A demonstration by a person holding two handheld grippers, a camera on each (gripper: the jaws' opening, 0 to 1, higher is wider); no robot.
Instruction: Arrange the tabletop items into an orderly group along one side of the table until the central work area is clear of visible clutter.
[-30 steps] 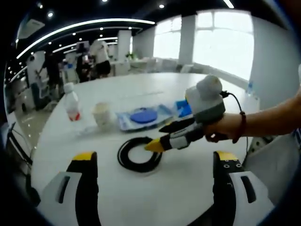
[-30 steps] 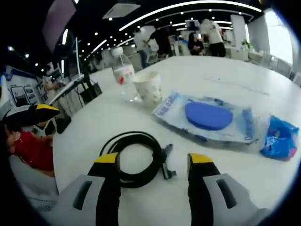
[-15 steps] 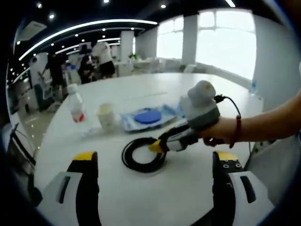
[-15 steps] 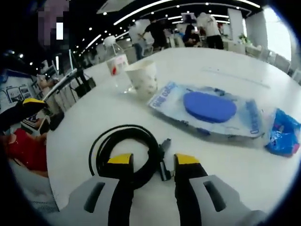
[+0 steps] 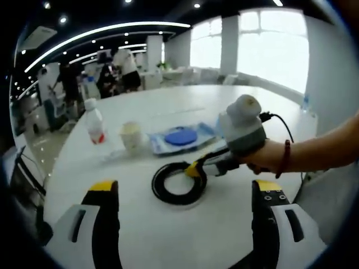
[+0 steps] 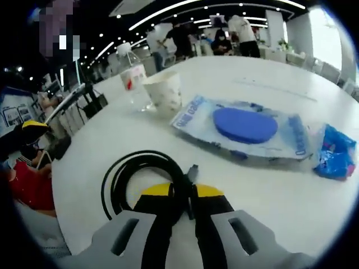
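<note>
The right gripper (image 6: 180,193) has its jaws pinched on the near side of the coiled black cable (image 6: 140,180), lying on the round white table (image 6: 269,185) (centre, not the edge). The left gripper (image 5: 182,193) hangs spread apart. Only one strand looks caught, so lifting may unravel the coil.
</note>
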